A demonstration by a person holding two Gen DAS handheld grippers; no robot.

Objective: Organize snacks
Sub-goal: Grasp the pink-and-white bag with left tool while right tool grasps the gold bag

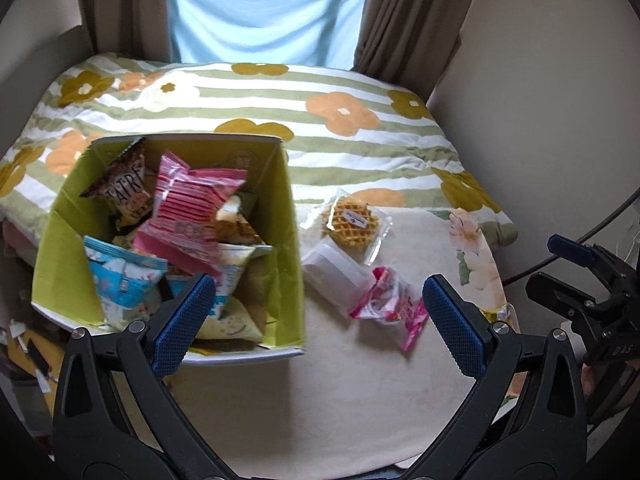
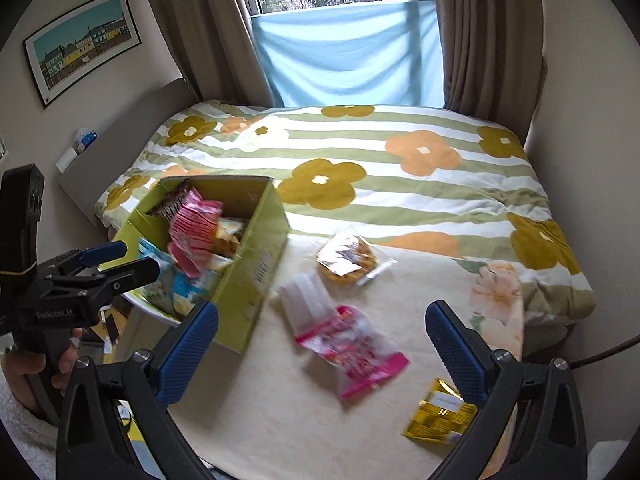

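Note:
A green cardboard box (image 1: 286, 216) (image 2: 256, 272) stands on the cream blanket, holding several snack bags, among them a pink striped bag (image 1: 192, 208) and a blue-and-white bag (image 1: 124, 280). Right of the box lie a wrapped waffle (image 1: 354, 222) (image 2: 348, 258), a white packet (image 1: 336, 276) (image 2: 304, 300) and a pink packet (image 1: 394, 304) (image 2: 356, 348). A yellow packet (image 2: 440, 416) lies near the blanket's front right. My left gripper (image 1: 319, 280) (image 2: 116, 262) is open and empty over the box's right wall. My right gripper (image 2: 323, 310) (image 1: 556, 270) hangs open and empty above the pink packet.
The cream blanket (image 2: 280, 420) covers the near end of a bed with a striped floral duvet (image 2: 400, 200). Curtains and a blue cloth (image 2: 348, 56) hang at the window behind. A hand (image 2: 36, 364) holds the left gripper. Clutter lies on the floor (image 1: 28, 344) left of the bed.

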